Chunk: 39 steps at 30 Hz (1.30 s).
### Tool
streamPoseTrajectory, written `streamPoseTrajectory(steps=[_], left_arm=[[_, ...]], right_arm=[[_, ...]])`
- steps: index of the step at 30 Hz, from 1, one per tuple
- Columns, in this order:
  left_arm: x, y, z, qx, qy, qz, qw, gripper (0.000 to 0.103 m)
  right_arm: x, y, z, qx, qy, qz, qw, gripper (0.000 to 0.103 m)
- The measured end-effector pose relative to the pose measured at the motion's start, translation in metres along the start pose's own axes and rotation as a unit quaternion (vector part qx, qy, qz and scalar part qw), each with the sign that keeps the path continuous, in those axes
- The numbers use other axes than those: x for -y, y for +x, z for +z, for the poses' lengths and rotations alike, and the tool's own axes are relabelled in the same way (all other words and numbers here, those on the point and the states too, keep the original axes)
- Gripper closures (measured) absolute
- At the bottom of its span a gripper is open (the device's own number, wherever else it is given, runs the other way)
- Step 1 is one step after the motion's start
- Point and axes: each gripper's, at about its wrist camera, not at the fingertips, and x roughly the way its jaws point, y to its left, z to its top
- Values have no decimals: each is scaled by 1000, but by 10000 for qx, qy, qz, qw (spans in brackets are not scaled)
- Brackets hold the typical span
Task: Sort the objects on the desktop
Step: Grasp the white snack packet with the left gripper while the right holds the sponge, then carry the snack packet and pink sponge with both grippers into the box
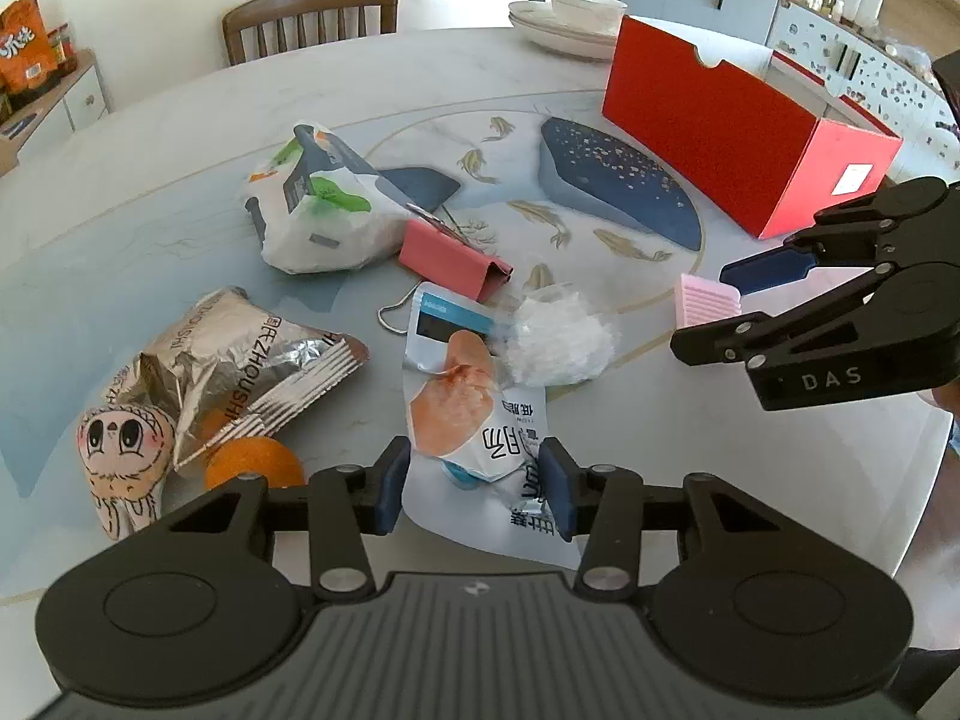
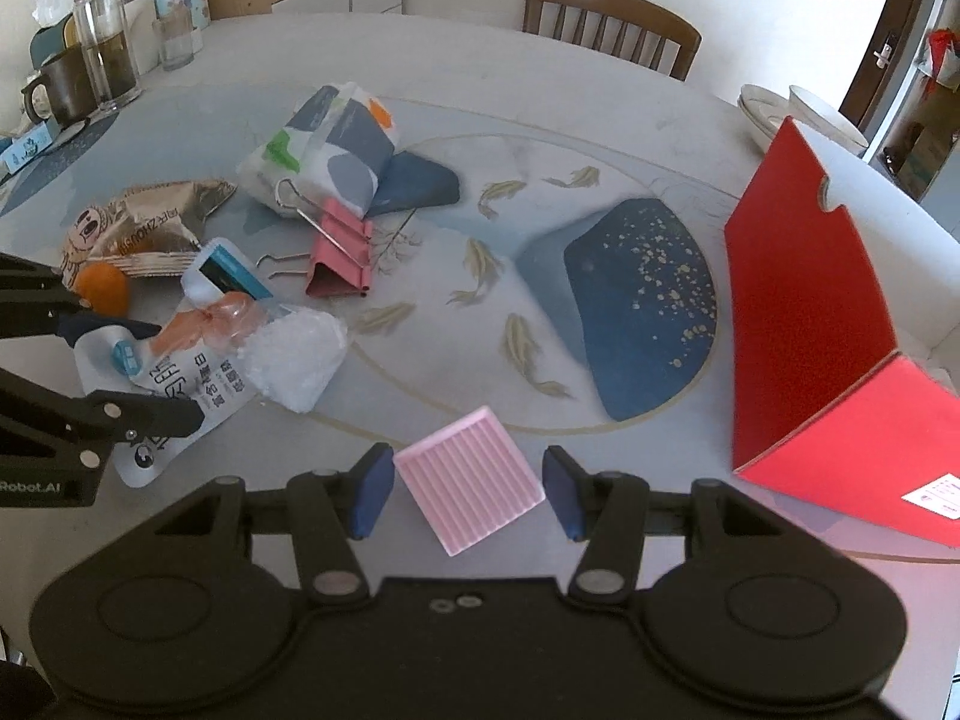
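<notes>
The orange [image 1: 252,461] is half hidden behind the foil snack bag [image 1: 240,360]. The red box [image 2: 840,372] is cut off by the right wrist view's edge.

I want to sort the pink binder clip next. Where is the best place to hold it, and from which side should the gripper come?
Probably grip the pink binder clip across its folded body, coming from above. It lies on its side on the table, with its wire handles splayed flat and thin, so they look harder to pinch. The tissue pack sits close behind, so the side toward the gripper looks more open.
</notes>
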Motion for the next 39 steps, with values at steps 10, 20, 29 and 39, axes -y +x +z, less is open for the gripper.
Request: streamPoseTrajectory(steps=[10, 20, 29, 39], left_arm=[[1, -17, 3, 166, -509, -47, 9986, 60], [16, -37, 14, 449, -859, 54, 9953, 85], [28, -33, 18, 445, -1083, 313, 9926, 86], [35, -46, 36, 674, -1447, 503, 9859, 86]], right_arm=[[17, -16, -1, 61, -35, 5, 10000, 49], [47, -39, 1, 252, 32, 218, 9994, 49], [76, -54, 3, 420, -32, 385, 9984, 49], [116, -74, 11, 658, -11, 473, 9967, 49]])
